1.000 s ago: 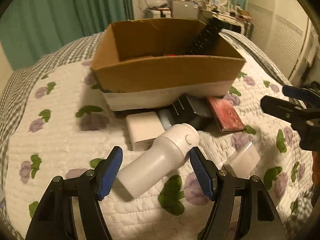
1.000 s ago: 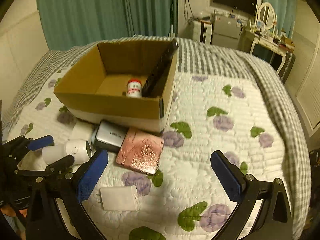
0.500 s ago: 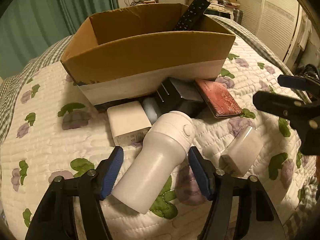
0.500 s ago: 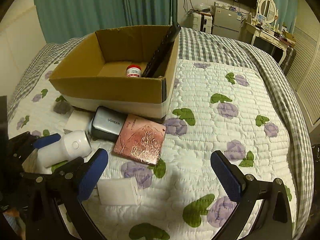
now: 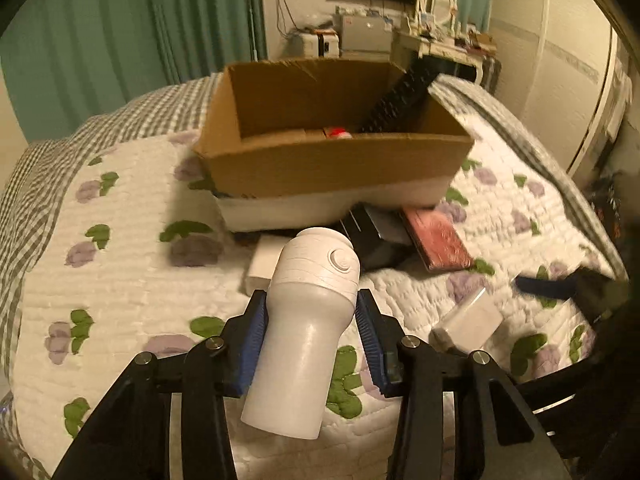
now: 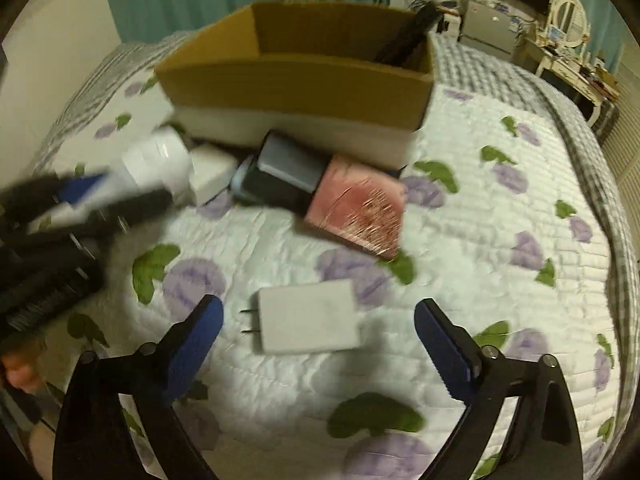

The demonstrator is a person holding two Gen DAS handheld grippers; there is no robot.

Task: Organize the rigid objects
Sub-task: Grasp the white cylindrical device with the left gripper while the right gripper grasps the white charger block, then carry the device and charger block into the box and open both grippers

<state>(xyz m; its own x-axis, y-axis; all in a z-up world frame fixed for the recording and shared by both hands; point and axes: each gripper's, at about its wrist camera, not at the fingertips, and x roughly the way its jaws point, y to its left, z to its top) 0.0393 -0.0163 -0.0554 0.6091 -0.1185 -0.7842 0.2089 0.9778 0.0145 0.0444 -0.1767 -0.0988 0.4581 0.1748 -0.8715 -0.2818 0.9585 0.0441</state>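
1. White bottle (image 5: 308, 332) clamped between the blue pads (image 5: 252, 344) of the left gripper (image 5: 310, 342), jaws closed on its body just below the wider cap end; bottle tilted, cap end forward toward the box (image 5: 332, 160), flat base back toward the camera.
2. Held above the quilted bed (image 5: 120, 280); whether the base touches the quilt, cannot tell.
3. Right gripper (image 6: 318, 340) low over the bed, jaws wide, nothing between them; white charger (image 6: 308, 322) flat on the quilt just ahead of the gap, prongs pointing left.
4. Left gripper blurred at the left edge of the right wrist view, bottle's cap end near the box front.
5. Cardboard box open-topped, white band along its base; black remote (image 5: 396, 100) leaning against the right inner wall, red-capped jar (image 5: 338, 133) on the floor inside.
6. Against the box front: white block (image 6: 210, 172), dark grey brick (image 6: 280, 172), pink glossy case (image 6: 356, 210) overlapping the brick.
7. Smooth matte plastic on the bottle, round button on its cap; quilt white with purple flowers and green leaves.
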